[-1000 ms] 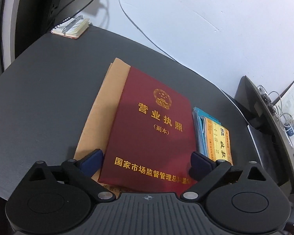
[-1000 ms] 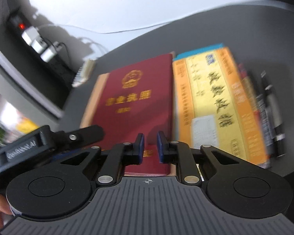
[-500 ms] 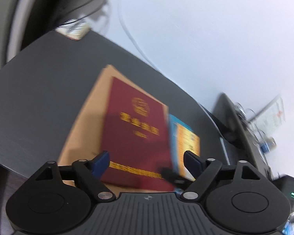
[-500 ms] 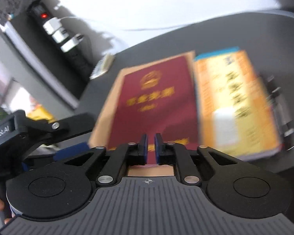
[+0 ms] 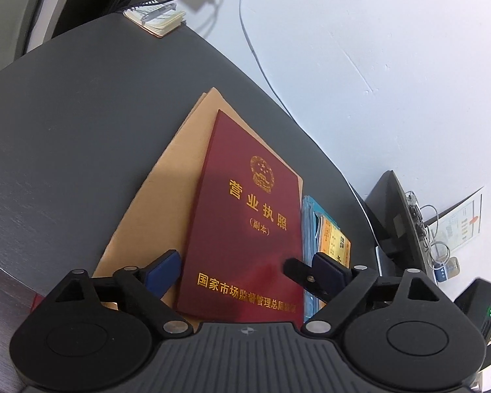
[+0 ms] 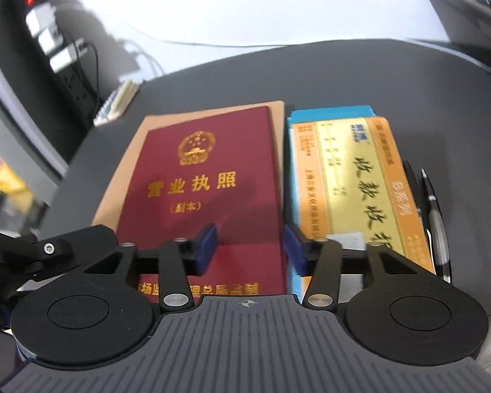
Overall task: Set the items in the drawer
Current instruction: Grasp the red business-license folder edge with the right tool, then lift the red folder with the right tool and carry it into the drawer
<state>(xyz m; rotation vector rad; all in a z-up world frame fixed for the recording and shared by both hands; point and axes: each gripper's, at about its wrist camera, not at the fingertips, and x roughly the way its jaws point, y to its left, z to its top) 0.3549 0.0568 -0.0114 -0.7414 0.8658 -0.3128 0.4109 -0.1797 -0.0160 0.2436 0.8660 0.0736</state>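
Matt, faintly grained dark grey desk top (image 5: 81, 137). On it, plain tan paper envelope (image 5: 167, 193), unglossed. Atop the envelope, maroon booklet (image 5: 245, 229) in leatherette-like cover with shiny gold-foil lettering. Just right of the booklet, receipt pads (image 6: 353, 177) with glossy orange-and-yellow card covers. At the desk's far corner, small paper notepad (image 5: 155, 19). Matt black plastic left gripper (image 5: 245, 271), ribbed, with bright metal pivot pins and blue rubbery-looking pads (image 5: 163, 271).

Dark table (image 5: 65, 137): one red licence booklet (image 5: 245, 229), one tan envelope (image 5: 167, 196), one yellow receipt book (image 6: 353, 177), one spiral notepad (image 5: 155, 19), two pens (image 6: 437, 216).
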